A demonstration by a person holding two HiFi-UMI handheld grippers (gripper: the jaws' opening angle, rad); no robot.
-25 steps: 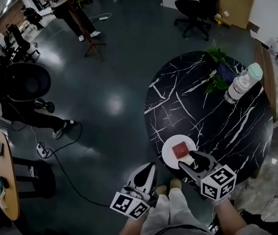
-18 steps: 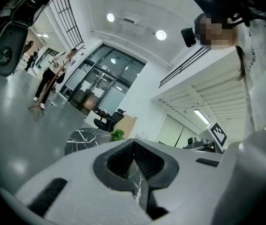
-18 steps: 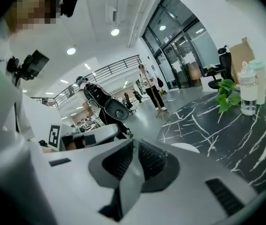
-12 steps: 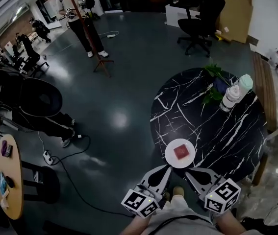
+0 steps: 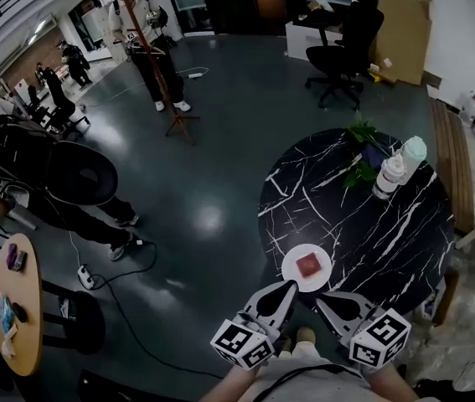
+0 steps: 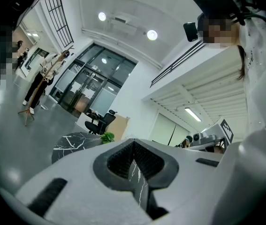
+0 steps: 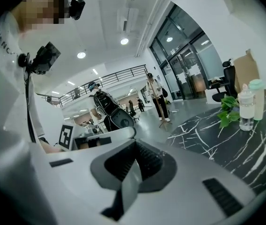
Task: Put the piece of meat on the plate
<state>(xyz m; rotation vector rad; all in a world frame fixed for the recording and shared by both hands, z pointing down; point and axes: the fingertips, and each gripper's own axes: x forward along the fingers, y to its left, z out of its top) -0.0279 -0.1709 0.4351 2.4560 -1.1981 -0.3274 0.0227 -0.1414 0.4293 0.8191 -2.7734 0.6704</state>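
A red square piece of meat (image 5: 308, 265) lies on a small white plate (image 5: 294, 272) near the front edge of the round black marble table (image 5: 371, 224). My left gripper (image 5: 291, 286) is shut and empty, its tip just short of the plate's near rim. Beside it my right gripper (image 5: 320, 297) is also shut and empty, below the plate and off the table edge. In the left gripper view the gripper (image 6: 133, 141) shows closed jaws pointing level over the table (image 6: 72, 143). In the right gripper view the gripper (image 7: 135, 143) is closed on nothing.
Two bottles (image 5: 390, 174) and a green plant (image 5: 358, 170) stand at the table's far side. A black office chair (image 5: 346, 28), a coat stand (image 5: 166, 90), people standing at the back left and a round wooden side table (image 5: 11, 308) surround the dark floor.
The right gripper, open over the plate beside the meat a second ago, has shut and drawn back off the table. Both grippers rose toward me; the meat stays on the plate.
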